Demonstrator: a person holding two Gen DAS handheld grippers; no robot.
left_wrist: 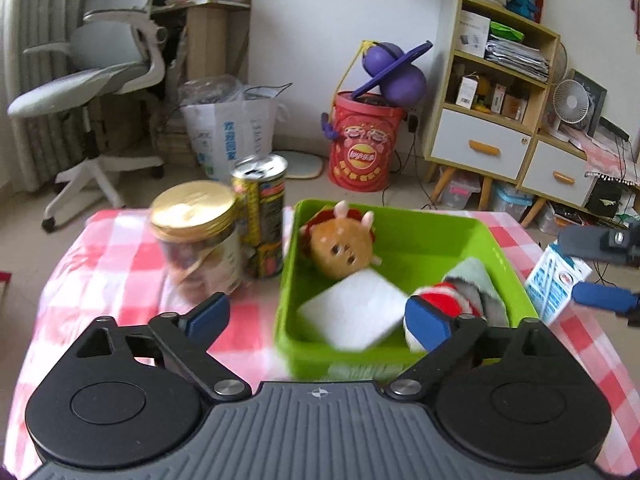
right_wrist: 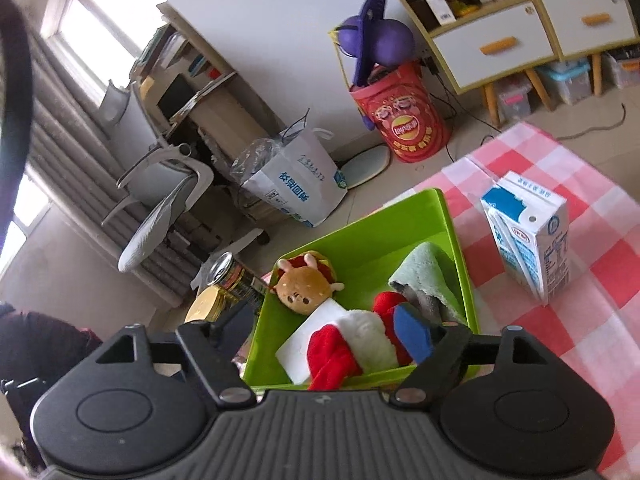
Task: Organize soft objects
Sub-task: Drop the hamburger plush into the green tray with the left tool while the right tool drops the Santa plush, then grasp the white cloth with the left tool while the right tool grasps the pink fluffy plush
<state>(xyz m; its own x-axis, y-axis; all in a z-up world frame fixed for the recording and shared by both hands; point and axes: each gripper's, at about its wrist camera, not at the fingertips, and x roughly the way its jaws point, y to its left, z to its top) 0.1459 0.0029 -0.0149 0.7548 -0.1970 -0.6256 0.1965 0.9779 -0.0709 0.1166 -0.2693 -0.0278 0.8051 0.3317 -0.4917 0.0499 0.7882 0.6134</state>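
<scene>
While both grippers, left (left_wrist: 316, 312) and right (right_wrist: 324, 326), gape open, the green bin (left_wrist: 496, 248) holds a plush toy (left_wrist: 340, 246), sponge (left_wrist: 352, 312) and cloth (left_wrist: 476, 276).

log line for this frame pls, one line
stage: soft items binned | green bin: burger plush, white sponge, green cloth, red-white plush | left gripper: jaws open | right gripper: jaws open | outside bin: milk carton, can, jar

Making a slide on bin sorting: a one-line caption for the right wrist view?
Open right gripper over green bin holding burger plush, white sponge, red-and-white plush, green cloth.
</scene>
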